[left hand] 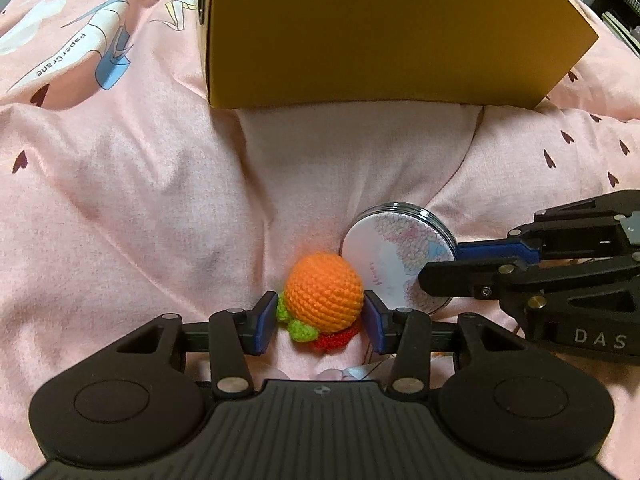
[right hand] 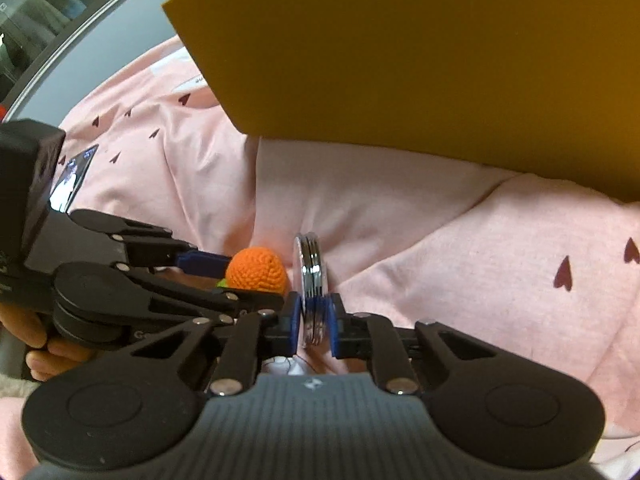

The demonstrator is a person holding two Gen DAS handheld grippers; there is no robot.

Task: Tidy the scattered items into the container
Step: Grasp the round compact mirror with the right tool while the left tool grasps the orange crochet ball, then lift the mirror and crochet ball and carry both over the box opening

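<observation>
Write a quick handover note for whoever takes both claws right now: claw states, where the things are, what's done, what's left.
Left claw: jaws on either side of the crochet orange, right pad touching; a firm grip is not certain.
Right claw: shut on the round tin, held on edge.
Both items are low over the pink bedding, in front of the yellow box.
Done: tin gripped.
Left: secure the orange, lift both, drop them into the box.

"papercrane" on pink bedsheet (left hand: 120, 184) print; "das" on right gripper (left hand: 442, 270) body.
</observation>
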